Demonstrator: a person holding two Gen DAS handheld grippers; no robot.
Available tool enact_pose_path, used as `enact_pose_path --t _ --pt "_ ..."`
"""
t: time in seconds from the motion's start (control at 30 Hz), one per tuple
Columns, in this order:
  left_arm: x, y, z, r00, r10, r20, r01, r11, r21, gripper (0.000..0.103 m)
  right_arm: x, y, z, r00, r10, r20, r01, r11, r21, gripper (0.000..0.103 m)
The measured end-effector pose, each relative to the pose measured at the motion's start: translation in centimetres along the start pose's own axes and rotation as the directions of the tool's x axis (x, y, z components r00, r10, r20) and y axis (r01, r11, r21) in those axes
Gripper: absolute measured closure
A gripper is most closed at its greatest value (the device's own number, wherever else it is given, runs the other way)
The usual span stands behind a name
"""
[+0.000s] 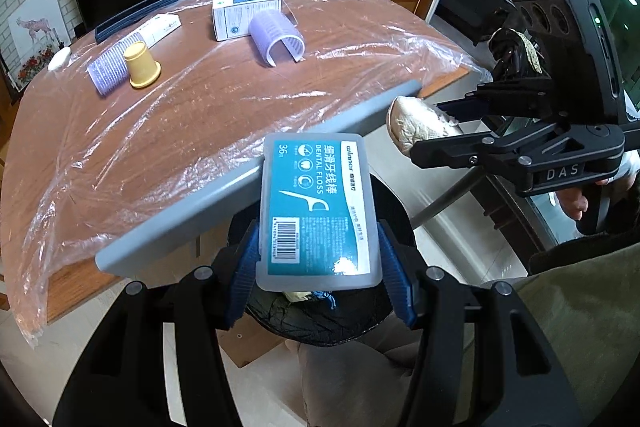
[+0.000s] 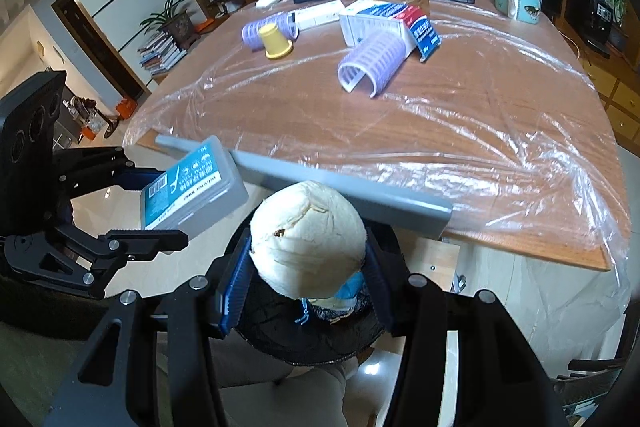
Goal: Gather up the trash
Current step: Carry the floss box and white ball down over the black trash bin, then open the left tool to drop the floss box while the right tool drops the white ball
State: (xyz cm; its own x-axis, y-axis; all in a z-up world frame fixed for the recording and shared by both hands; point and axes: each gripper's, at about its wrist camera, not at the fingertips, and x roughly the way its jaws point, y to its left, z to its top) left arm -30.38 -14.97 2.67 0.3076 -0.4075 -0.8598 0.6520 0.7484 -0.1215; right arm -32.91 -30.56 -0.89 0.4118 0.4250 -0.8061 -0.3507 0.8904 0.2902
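Blue pads of the left gripper [image 1: 318,267] clamped the dental floss box [image 1: 318,211] above the black-lined bin [image 1: 394,211], near the table [image 1: 200,99] edge. Right view: the right gripper [image 2: 306,267] pinched a pale round bun [image 2: 308,235] over that bin [image 2: 280,339].

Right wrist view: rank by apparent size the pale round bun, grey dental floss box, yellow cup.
1. Pale round bun, though nearest the camera.
2. Grey dental floss box, also near.
3. Yellow cup, farthest away.

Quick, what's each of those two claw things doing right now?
Left gripper: shut on the dental floss box.
Right gripper: shut on the steamed bun.
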Motion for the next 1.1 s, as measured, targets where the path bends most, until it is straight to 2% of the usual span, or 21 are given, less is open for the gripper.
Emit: enact_pose_path --t 0.33,1.1 --pt "0.8 -0.9 -0.8 1.000 -0.012 -0.027 0.012 1.000 0.003 0.047 0.6 0.2 -0.9 1.000 0.012 -0.027 -0.013 1.000 -0.009 0.052" --pt "6.0 0.5 -1.4 0.995 0.016 -0.099 -0.022 0.998 -0.065 0.047 5.0 -0.4 -2.2 0.991 0.011 -0.130 -0.014 1.000 -0.019 0.052"
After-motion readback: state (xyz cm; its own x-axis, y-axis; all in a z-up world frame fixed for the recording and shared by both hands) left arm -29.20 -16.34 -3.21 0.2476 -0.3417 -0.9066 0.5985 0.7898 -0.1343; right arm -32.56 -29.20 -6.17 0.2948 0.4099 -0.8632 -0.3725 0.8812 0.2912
